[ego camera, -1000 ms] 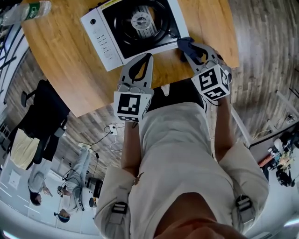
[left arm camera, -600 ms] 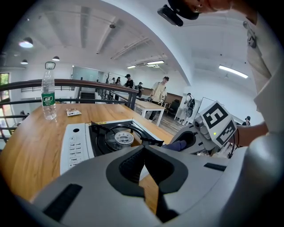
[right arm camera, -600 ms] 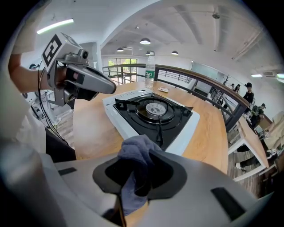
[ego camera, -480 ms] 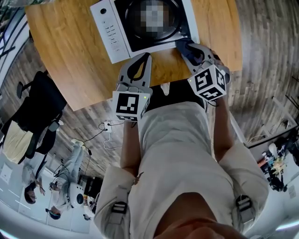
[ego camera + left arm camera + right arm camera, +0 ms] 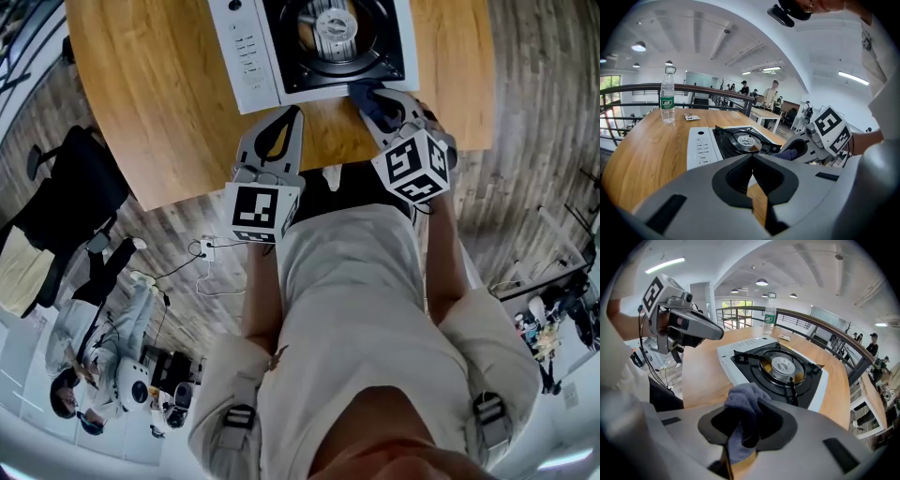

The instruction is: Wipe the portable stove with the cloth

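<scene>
The right gripper [image 5: 373, 96] clamps the blue-grey cloth [image 5: 743, 397] at the portable stove's [image 5: 246, 52] near corner on the desk [image 5: 150, 112]. The left gripper [image 5: 292, 114], jaws together and empty, hovers alongside; a water bottle [image 5: 667, 98] stands far behind.

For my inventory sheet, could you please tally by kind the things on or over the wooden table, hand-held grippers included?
White portable stove with black burner top: 1
Blue-grey cloth: 1
Clear plastic water bottle with green label: 1
Small flat packet: 1
Grey hand-held grippers: 2 (left hand-held gripper, right hand-held gripper holding the cloth)
Total: 6
</scene>
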